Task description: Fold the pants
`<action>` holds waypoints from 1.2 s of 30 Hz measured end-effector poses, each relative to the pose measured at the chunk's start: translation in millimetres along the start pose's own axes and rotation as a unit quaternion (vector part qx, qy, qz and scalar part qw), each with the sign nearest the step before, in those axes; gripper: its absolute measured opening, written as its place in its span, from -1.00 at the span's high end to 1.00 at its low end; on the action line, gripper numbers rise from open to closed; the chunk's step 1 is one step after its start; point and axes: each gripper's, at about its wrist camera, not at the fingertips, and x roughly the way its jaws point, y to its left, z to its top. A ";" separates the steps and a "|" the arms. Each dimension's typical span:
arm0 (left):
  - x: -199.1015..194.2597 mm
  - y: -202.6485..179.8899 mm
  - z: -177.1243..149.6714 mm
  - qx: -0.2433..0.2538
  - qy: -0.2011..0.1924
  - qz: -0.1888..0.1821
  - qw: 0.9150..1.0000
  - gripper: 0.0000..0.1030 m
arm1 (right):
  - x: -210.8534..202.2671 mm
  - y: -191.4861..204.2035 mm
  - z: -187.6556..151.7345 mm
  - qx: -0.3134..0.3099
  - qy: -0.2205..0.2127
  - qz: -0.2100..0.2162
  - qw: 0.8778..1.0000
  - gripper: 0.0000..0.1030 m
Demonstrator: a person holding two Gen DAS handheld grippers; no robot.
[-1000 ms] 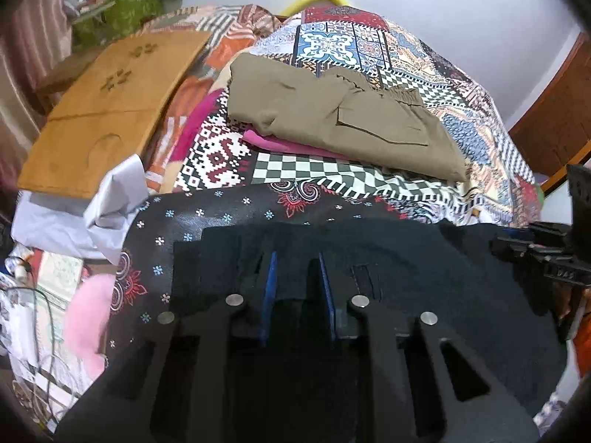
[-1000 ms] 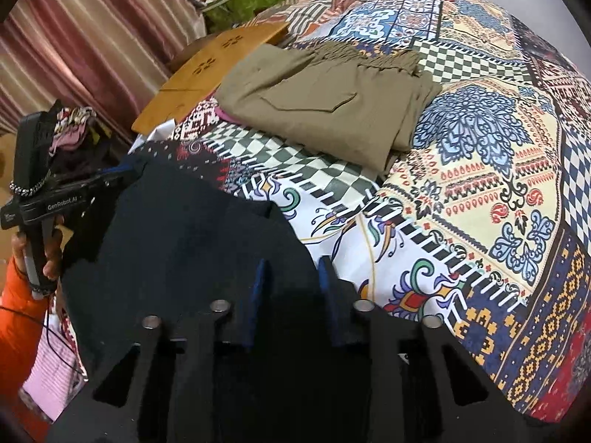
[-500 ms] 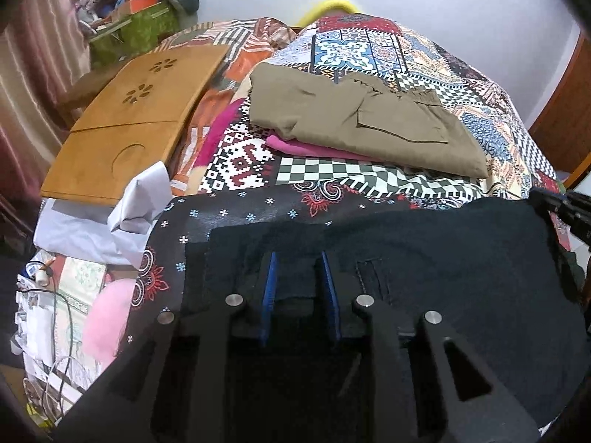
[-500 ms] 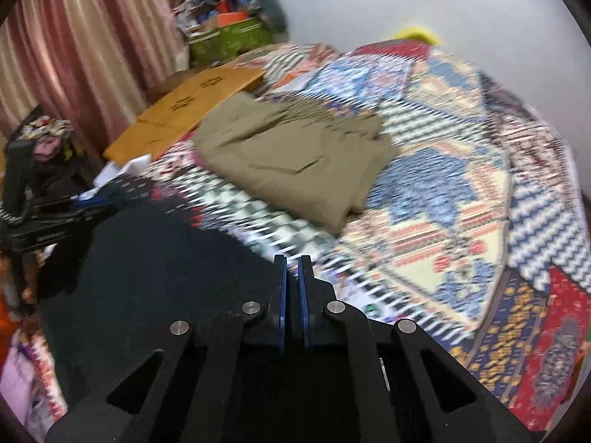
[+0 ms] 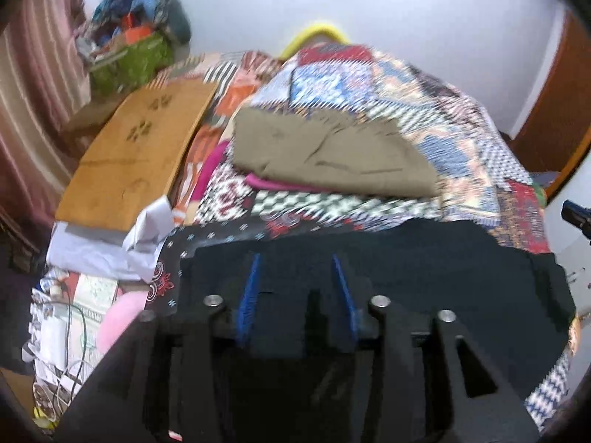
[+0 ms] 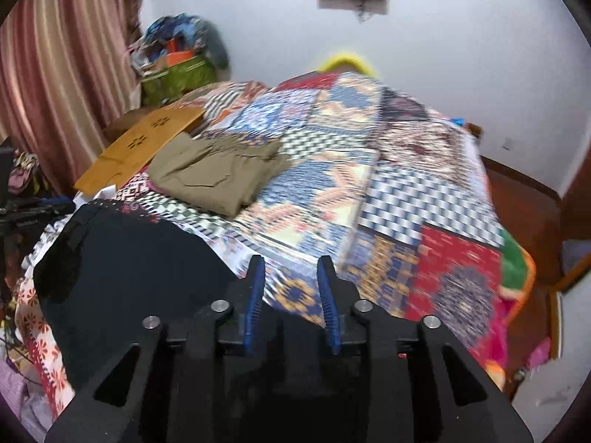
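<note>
1. Left wrist view: the left gripper point(image 5: 295, 269) hangs over the near edge of the bed point(image 5: 461, 147), its jaws spread apart after having just been opening. The dark pants point(image 5: 424, 277) lie flat below and beyond the blue pads point(image 5: 251, 284); nothing is pinched between them.
2. In the same view the dark pants cover the near end of the patchwork bedspread point(image 5: 369, 85). Farther up the bed lie folded olive-khaki pants point(image 5: 325, 158), resting on a pink garment point(image 5: 273, 184) whose edge shows beneath them.
3. A wooden lap tray point(image 5: 136, 158) with cut-out flower holes sits along the left side of the bed, with a crumpled white sheet point(image 5: 147, 232) at its near end. At the right edge a small part of the right gripper point(image 5: 576, 216) shows, well apart from the left one.
4. Right wrist view: the right gripper point(image 6: 290, 277) is held above the bedspread point(image 6: 406, 184), its jaws parted after having just been opening, with only the patterned cover seen in the gap.
5. Here the dark pants point(image 6: 129, 277) lie to the left of the right gripper, clear of its pads point(image 6: 255, 295). The olive-khaki pants point(image 6: 214, 173) lie beyond, beside the wooden lap tray point(image 6: 147, 144). A striped curtain point(image 6: 62, 74) hangs at left.
</note>
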 end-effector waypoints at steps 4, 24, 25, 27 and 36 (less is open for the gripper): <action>-33.5 -36.1 4.3 0.022 -0.033 -0.017 0.999 -0.14 | -42.7 -16.9 -19.4 0.018 -0.020 -0.020 0.999 0.42; -53.7 -229.4 -51.2 0.131 -0.012 -0.142 0.981 -0.57 | -112.0 -65.8 -144.9 0.137 -0.014 -0.066 0.988 -0.01; -47.1 -235.9 -57.2 0.139 -0.002 -0.146 0.980 -0.57 | -110.2 -69.0 -151.5 0.146 -0.007 -0.063 0.987 -0.01; -33.6 -243.1 -66.9 0.144 0.022 -0.147 0.978 -0.57 | -106.1 -77.2 -165.6 0.168 0.009 -0.054 0.984 -0.01; 19.2 -253.7 -103.0 0.128 0.090 -0.150 0.976 -0.64 | -83.8 -87.1 -206.3 0.223 0.067 -0.006 0.972 -0.01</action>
